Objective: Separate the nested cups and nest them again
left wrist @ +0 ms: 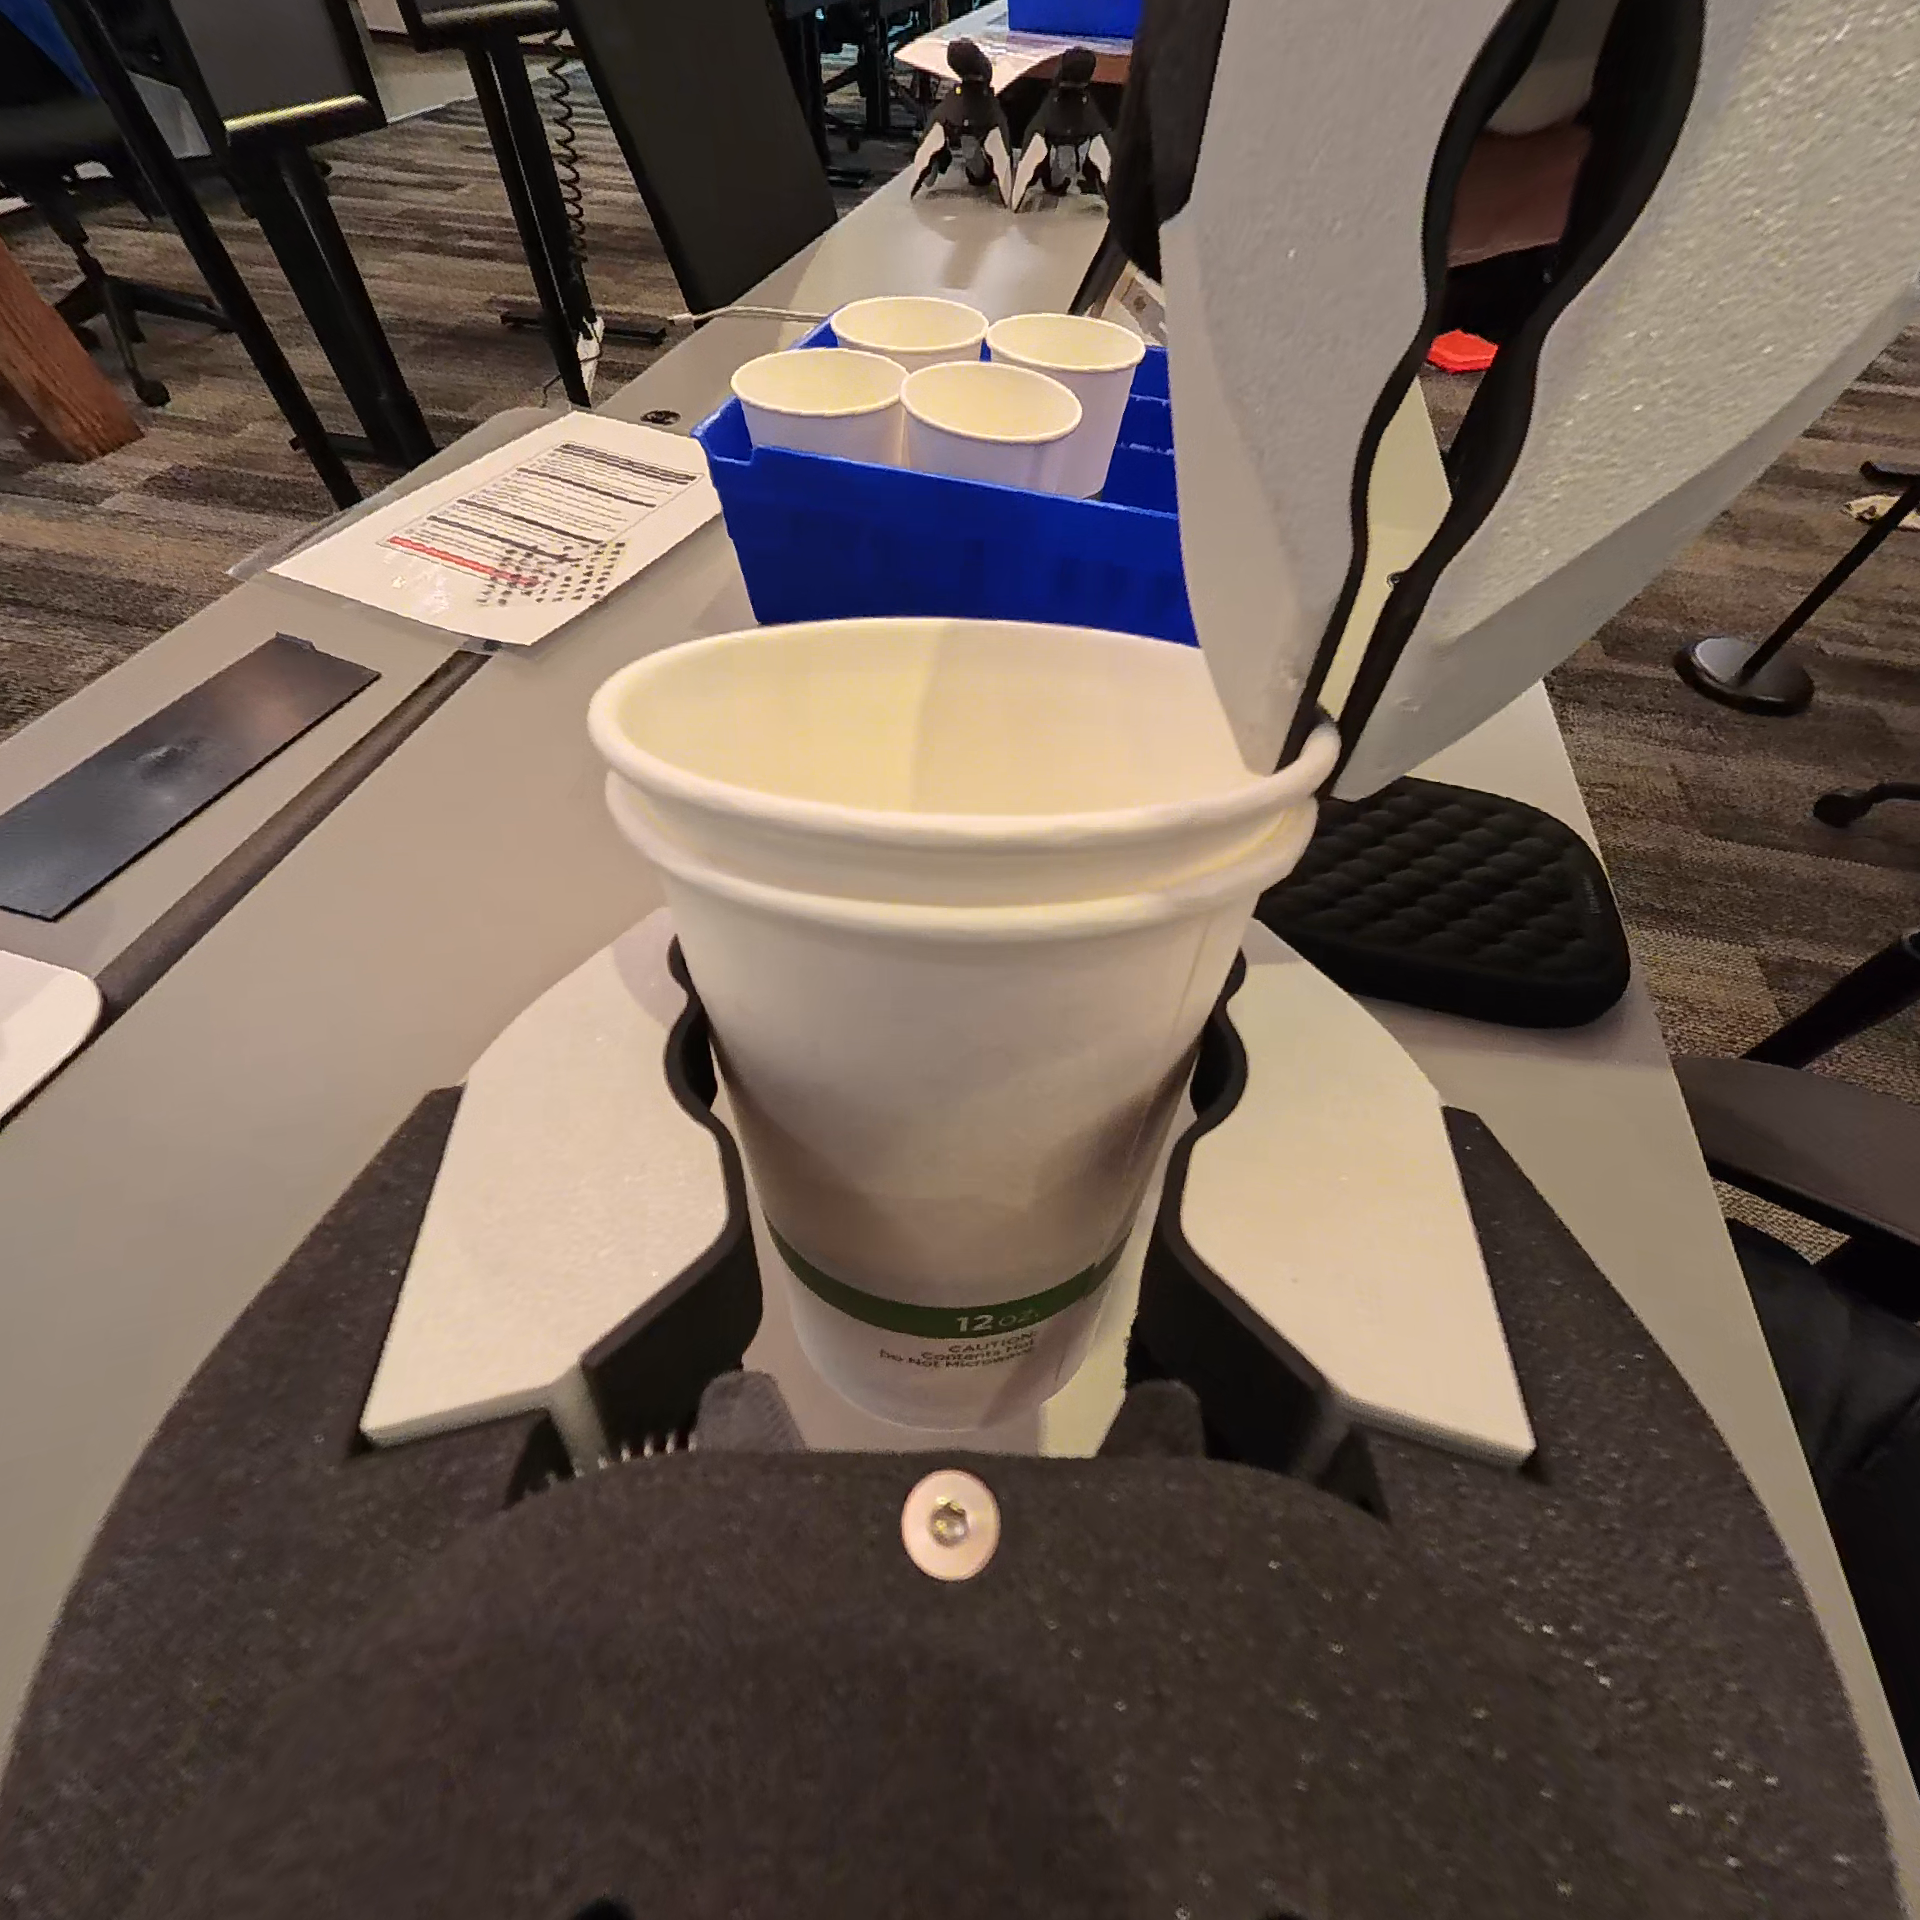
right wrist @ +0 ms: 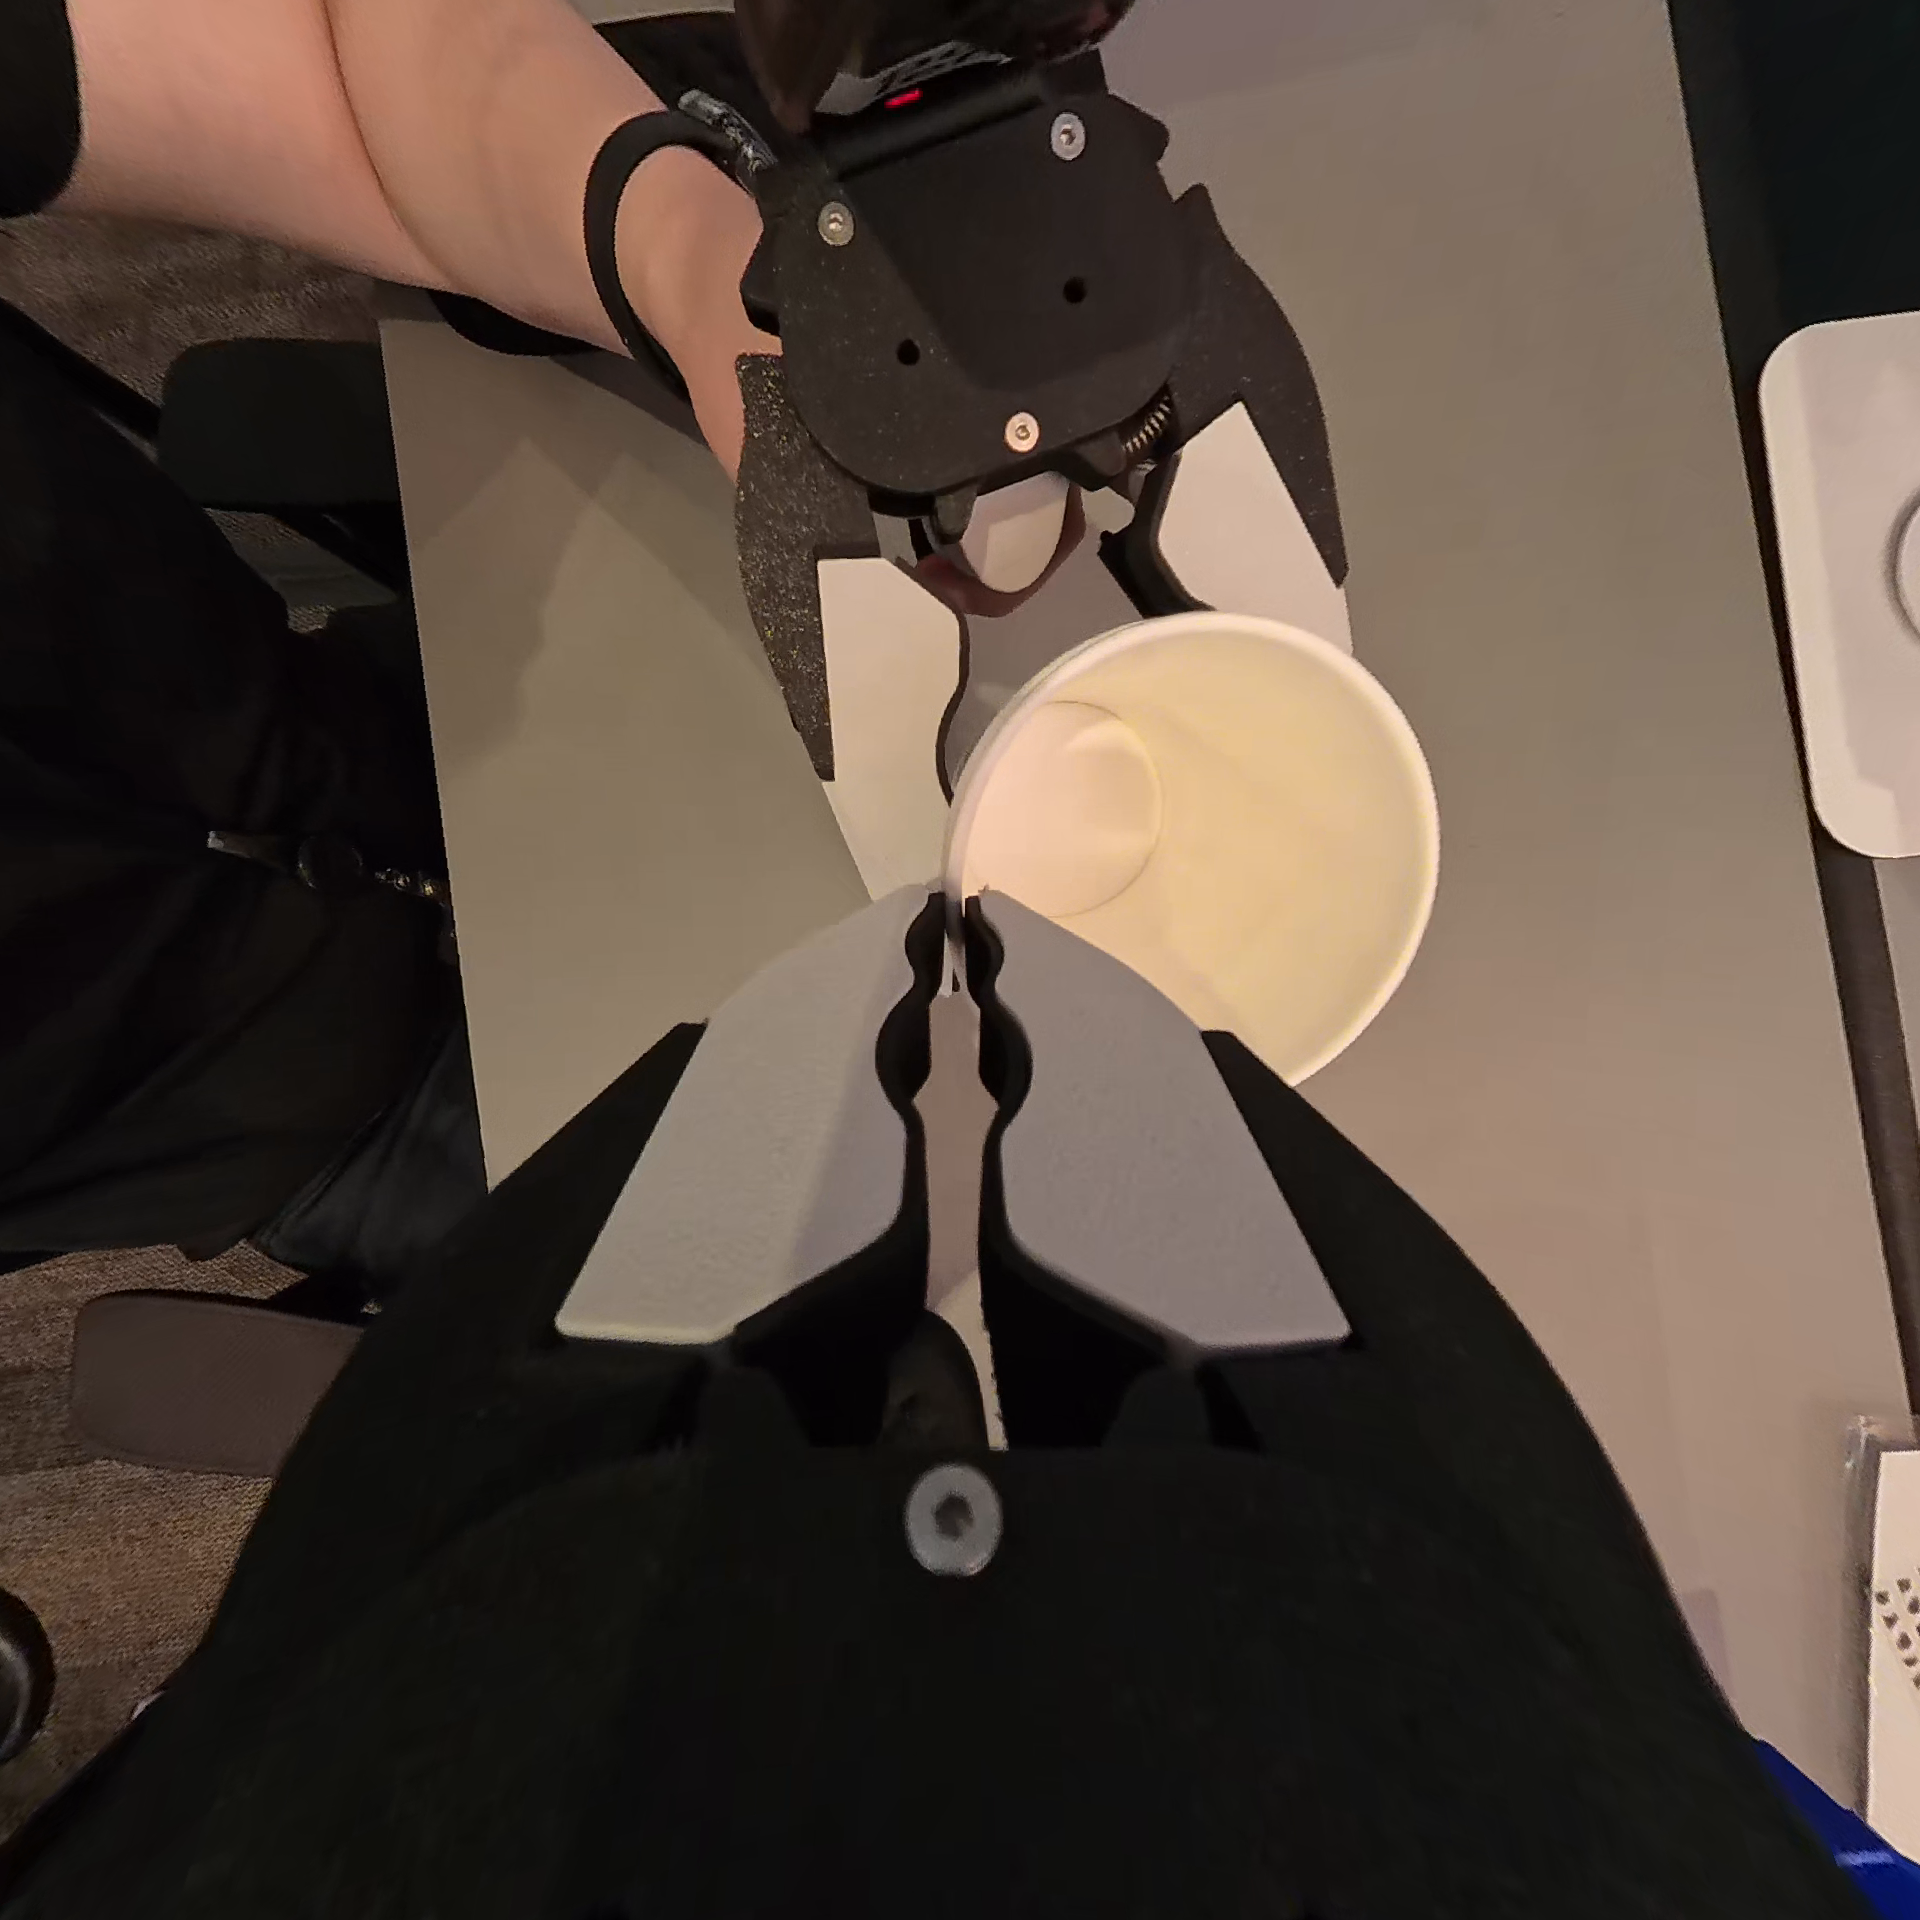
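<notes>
While the left gripper (left wrist: 956,1091) clasped the outer cup (left wrist: 935,1091), the right gripper (right wrist: 951,935) pinched the inner cup's (left wrist: 914,748) rim, seemingly barely lifted; separating and renesting remained.

- On my left feed I see print low on the cup (left wrist: 956,1091): a green band (left wrist: 935,1294) with white characters, and small grey lines just under it. I do not copy it.
- On the table (left wrist: 260,1091), left of the blue bin (left wrist: 935,540), I see a white sheet (left wrist: 509,520) in a clear sleeve, with rows of black print and a red bar, too blurred to read.
- On my right feed, at the right edge, I see a white sheet (right wrist: 1896,1631) with dark marks, cut off and unreadable.
</notes>
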The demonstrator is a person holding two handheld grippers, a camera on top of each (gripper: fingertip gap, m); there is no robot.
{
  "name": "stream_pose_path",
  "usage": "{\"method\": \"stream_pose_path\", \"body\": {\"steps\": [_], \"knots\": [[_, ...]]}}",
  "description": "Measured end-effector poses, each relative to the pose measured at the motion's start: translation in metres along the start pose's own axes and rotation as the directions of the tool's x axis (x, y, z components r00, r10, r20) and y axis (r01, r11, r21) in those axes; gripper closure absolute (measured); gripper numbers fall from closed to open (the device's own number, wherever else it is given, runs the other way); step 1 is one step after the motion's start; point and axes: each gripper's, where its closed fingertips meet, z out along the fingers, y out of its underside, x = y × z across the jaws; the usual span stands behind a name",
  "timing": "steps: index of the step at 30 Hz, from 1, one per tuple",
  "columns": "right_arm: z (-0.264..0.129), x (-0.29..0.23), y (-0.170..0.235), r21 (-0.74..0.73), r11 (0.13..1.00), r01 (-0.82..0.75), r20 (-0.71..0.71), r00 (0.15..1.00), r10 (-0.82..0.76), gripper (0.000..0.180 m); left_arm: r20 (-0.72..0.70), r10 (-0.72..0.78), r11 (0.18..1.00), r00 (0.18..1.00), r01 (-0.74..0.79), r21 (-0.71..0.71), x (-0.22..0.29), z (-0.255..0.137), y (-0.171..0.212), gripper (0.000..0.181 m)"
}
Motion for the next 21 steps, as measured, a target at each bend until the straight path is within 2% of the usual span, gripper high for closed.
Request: {"method": "stream_pose_path", "body": {"steps": [9,21], "knots": [[-0.0009,-0.0009,-0.0048,0.042,0.998,-0.052,0.036,0.998,0.051,0.176,0.021,0.020,1.000,1.000,-0.020,-0.010,-0.0018,-0.0007,0.0006,0.090],[-0.0041,-0.0019,-0.0091,0.010,1.000,-0.024,0.006,1.000,0.024,0.177,0.016,0.012,1.000,1.000,-0.012,0.001,-0.0010,-0.0038,-0.0035,0.089]]}}
